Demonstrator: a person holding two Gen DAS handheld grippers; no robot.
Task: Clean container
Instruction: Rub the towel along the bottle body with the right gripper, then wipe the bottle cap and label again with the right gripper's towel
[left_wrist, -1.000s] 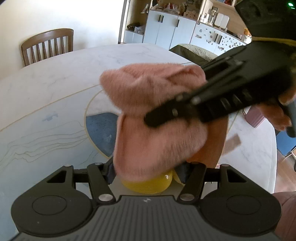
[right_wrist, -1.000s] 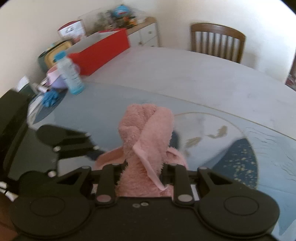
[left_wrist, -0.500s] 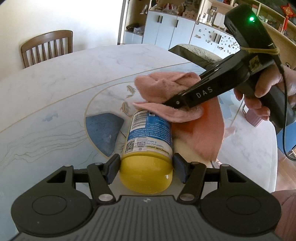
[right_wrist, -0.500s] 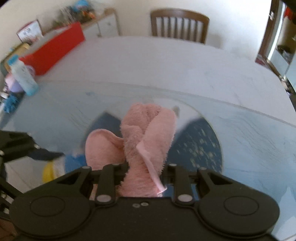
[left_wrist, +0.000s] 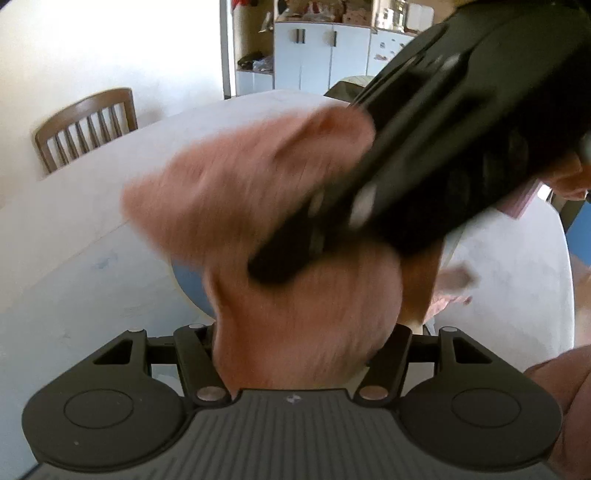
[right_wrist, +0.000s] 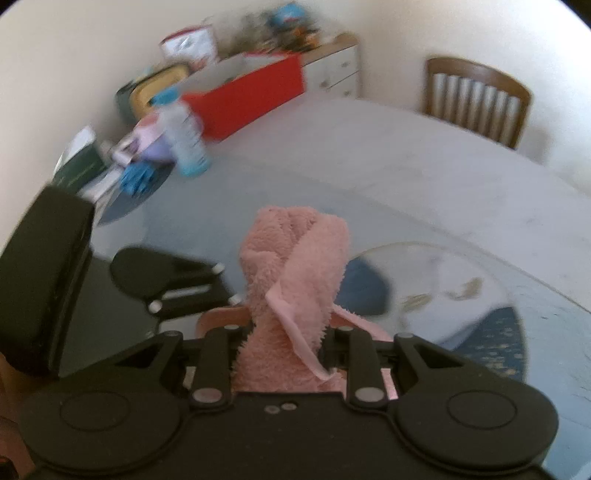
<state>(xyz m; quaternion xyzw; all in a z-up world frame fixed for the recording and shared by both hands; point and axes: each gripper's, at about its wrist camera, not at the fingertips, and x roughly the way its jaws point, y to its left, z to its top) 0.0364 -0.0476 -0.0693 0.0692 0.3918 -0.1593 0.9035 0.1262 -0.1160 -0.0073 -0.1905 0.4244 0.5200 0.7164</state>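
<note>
Right now your pink towel (left_wrist: 295, 266) blankets the spot between your left tongs (left_wrist: 301, 354), so the container cannot be seen under it.

Your right tongs (right_wrist: 286, 343) are clenched on the pink towel, which bunches up between their fingers; they cross the left wrist view as a blurred black bar. Whether your left tongs grasp anything cannot be told, since cloth covers the gap. Beyond lies the marbled surface (right_wrist: 406, 158), with a blue-capped bottle (right_wrist: 186, 136), a red box (right_wrist: 251, 99) and a wooden chair (right_wrist: 476, 99) at its far side.
</note>
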